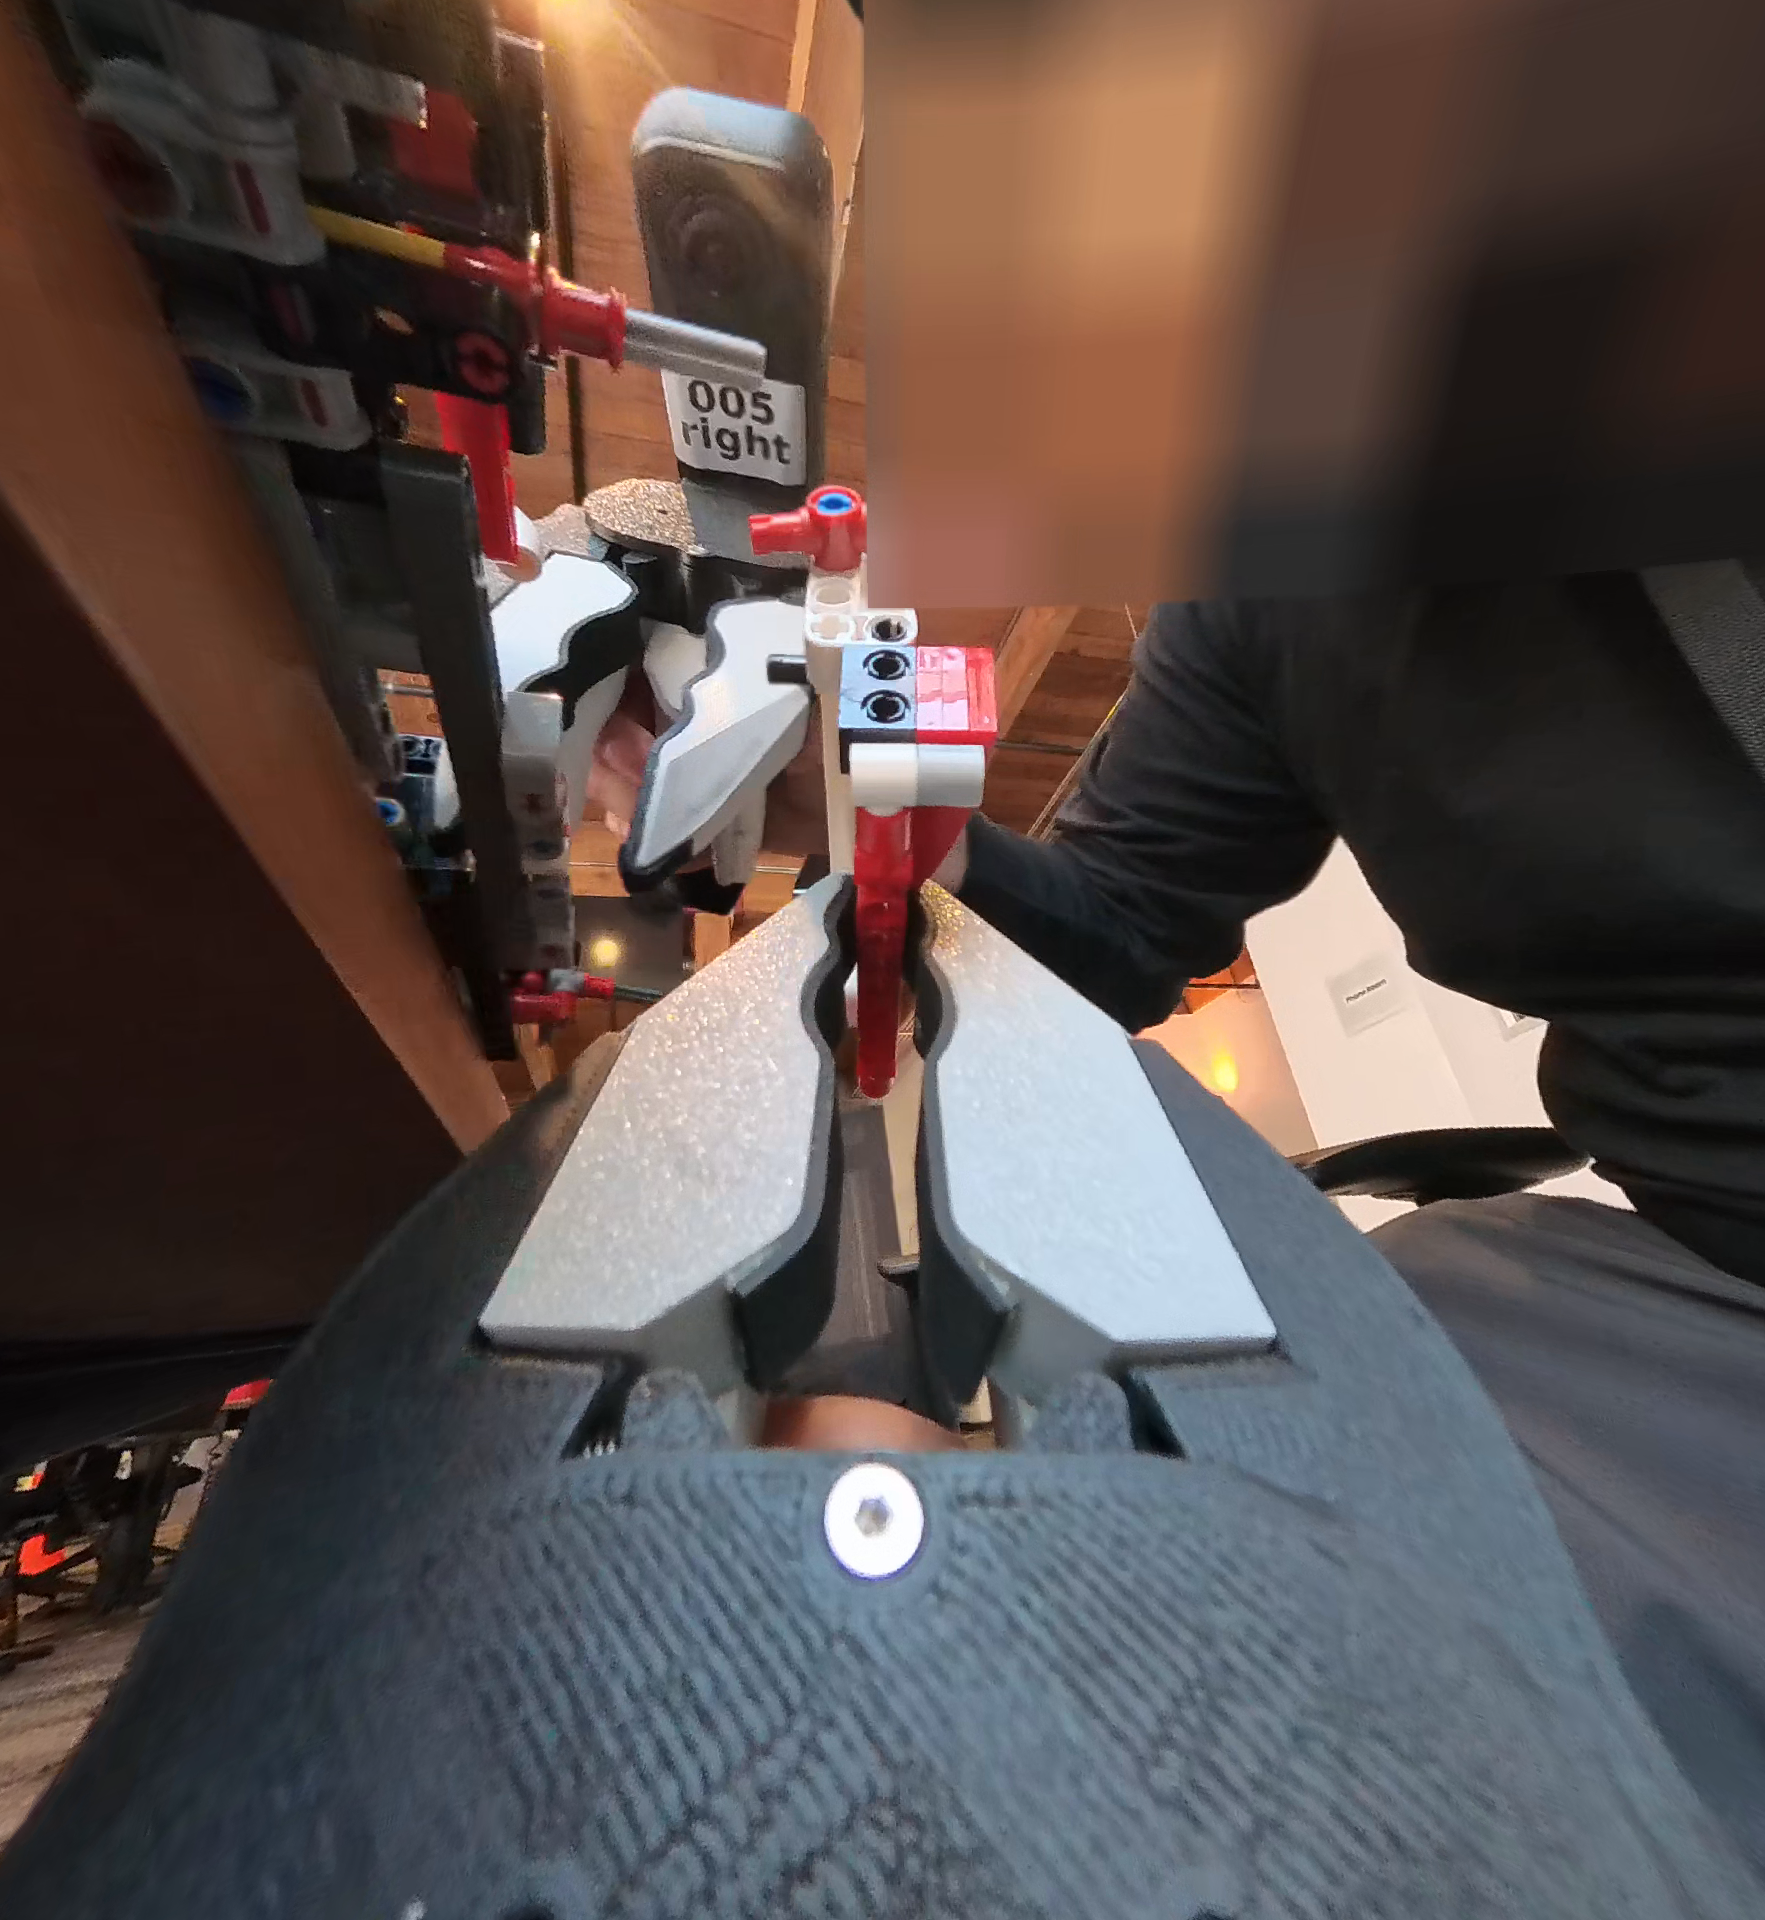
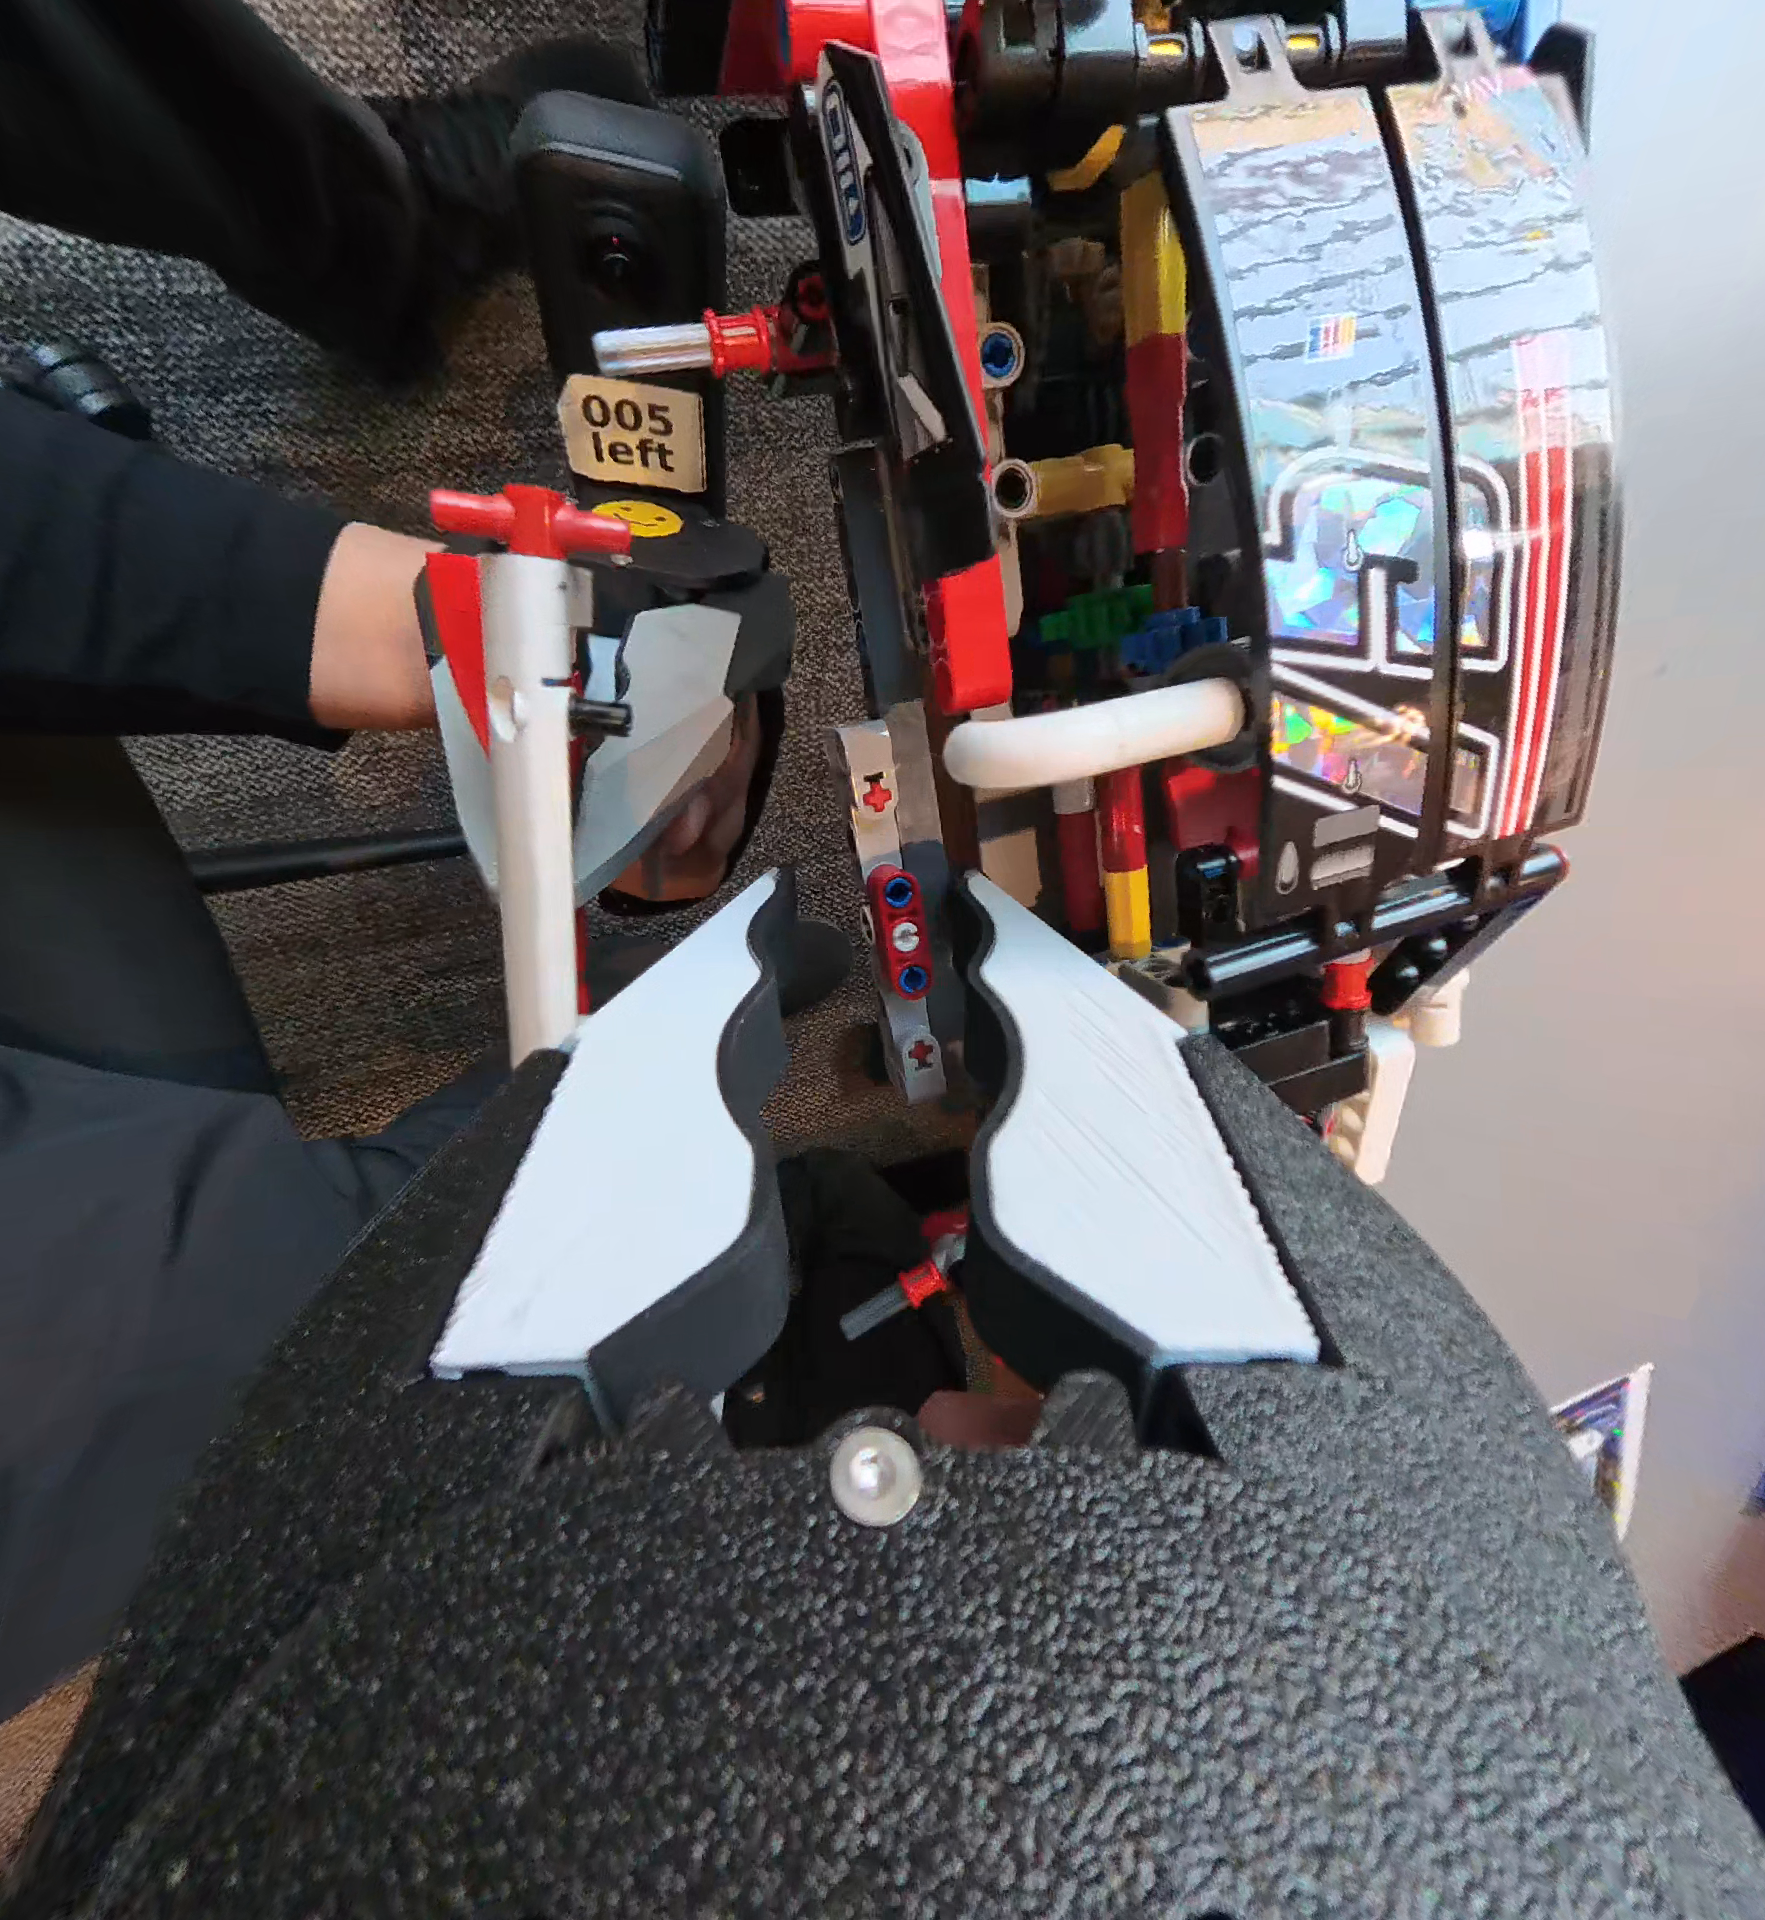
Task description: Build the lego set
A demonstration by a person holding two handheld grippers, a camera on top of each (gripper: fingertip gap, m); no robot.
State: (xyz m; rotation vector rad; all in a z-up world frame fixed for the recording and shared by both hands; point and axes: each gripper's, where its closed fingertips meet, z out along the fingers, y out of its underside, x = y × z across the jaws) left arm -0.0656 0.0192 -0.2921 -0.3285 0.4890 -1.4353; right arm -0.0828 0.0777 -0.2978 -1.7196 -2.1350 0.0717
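Your left gripper (image 1: 883, 914) is pinching the red blade of a small sub-assembly (image 1: 909, 727), a white stem topped with a red cross-piece, held up in the air beside the big model (image 2: 1273, 520), which stands at the table edge (image 1: 234, 727). Your right gripper (image 2: 873, 935) is spread, its fingers straddling the grey link (image 2: 899, 935) with blue pins that hangs off the model's near side, though I cannot tell if they touch it. To seat the part well, likely steady that link first, line the stem's pin up squarely with its hole, and press straight so nothing twists loose.
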